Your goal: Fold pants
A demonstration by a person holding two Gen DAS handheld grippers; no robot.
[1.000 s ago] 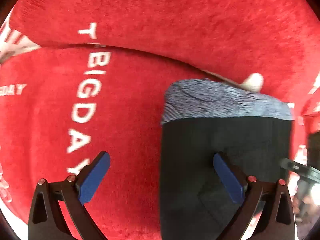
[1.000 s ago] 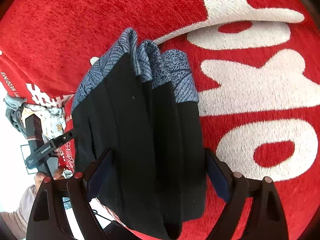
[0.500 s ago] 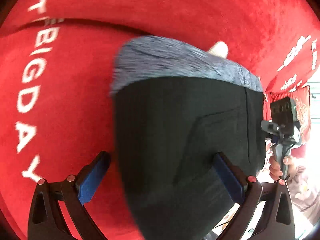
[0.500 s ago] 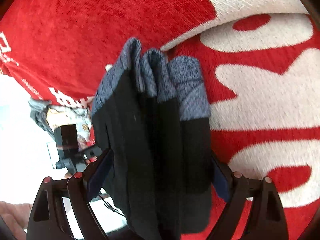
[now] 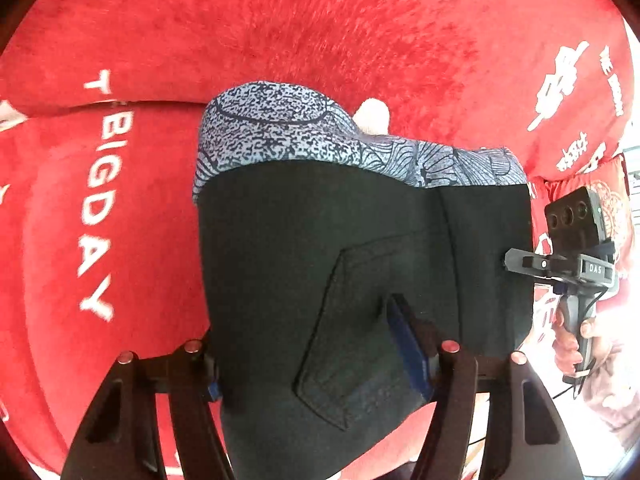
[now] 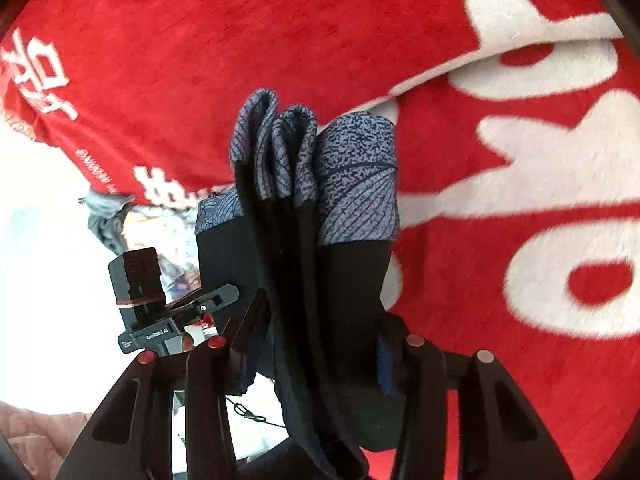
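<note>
Black pants [image 5: 320,264] with a blue-grey patterned waistband [image 5: 288,136] are folded into a thick bundle, held up off the red blanket. My left gripper [image 5: 316,356] is shut on the bundle's lower left part; its right blue pad [image 5: 408,344] presses by the back pocket. In the right wrist view the pants [image 6: 320,280] show edge-on as several layers. My right gripper [image 6: 316,352] is shut on these layers near their lower end. Each gripper shows in the other's view, at the bundle's far edge.
A red plush blanket with white lettering [image 5: 96,200] covers the surface and a raised back [image 6: 200,40]. Large white letters [image 6: 560,216] lie right of the bundle. The blanket's edge and a bright room with clutter [image 6: 120,220] are at the left.
Both grippers have closed from open onto the folded pants. The bundle has shifted toward the middle of the left view and is now lifted.
</note>
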